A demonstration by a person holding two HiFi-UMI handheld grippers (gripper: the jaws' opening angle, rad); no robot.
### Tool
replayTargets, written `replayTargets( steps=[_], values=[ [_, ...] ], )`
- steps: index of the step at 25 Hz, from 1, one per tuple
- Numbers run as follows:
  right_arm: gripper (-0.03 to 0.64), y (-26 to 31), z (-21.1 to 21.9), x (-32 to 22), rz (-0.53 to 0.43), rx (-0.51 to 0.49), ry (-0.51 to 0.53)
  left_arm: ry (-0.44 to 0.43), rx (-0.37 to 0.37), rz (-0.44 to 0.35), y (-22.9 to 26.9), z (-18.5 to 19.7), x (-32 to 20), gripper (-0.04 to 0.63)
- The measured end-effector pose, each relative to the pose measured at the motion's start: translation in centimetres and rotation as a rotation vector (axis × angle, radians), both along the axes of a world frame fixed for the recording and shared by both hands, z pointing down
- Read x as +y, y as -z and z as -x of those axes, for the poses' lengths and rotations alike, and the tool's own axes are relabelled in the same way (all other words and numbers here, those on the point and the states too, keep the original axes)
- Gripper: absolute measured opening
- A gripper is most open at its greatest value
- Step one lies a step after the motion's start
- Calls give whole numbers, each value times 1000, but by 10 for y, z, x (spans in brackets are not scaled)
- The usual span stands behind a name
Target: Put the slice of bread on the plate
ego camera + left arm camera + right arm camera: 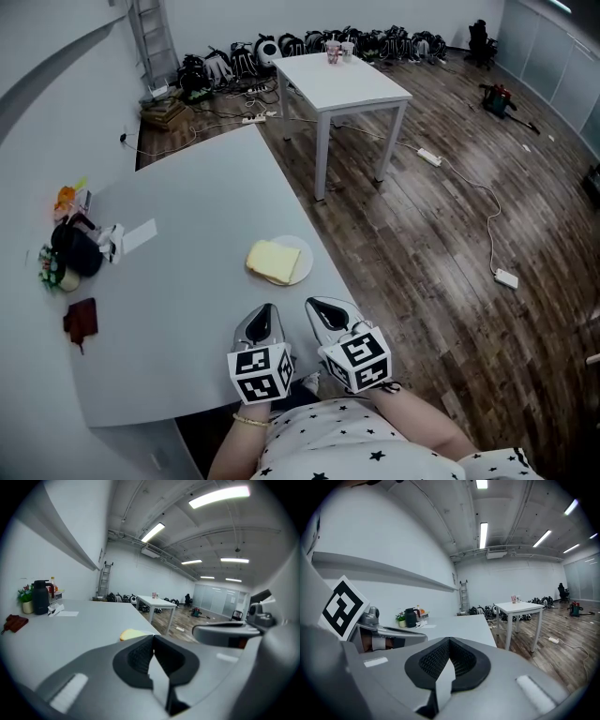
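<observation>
Bread slice is on the white plate, centre of the head view, near the right edge of the grey table. It covers the plate's left half and hangs slightly over the rim there.

Left gripper and right gripper sit side by side at bottom centre, just below the plate and clear of it, tips pointing up-frame toward it.

Left gripper view: jaws clenched, pads together, nothing in them. The bread peeks over the tips just left of centre.

Right gripper view: jaws also clamped together, empty.

Left side of the table: black jug, small potted plant, sheet of paper, dark brown pouch.

Top of the frame: white table on the wood floor.
</observation>
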State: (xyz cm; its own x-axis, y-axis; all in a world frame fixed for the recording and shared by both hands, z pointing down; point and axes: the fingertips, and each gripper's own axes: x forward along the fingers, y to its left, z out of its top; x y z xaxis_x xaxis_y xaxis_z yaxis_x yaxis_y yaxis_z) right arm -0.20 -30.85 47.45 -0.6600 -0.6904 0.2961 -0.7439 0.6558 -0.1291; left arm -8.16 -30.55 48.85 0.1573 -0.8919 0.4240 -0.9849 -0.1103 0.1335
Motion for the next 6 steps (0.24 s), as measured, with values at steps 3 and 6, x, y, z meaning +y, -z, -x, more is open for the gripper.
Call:
replayTargets(
  steps=[3, 6],
  values=[
    [-2, 1, 0, 2, -4, 4, 3, 2, 3, 2, 0, 0, 1, 8],
    [-2, 1, 0, 4, -4, 7, 9, 2, 4, 2, 0, -1, 2, 9]
  ],
)
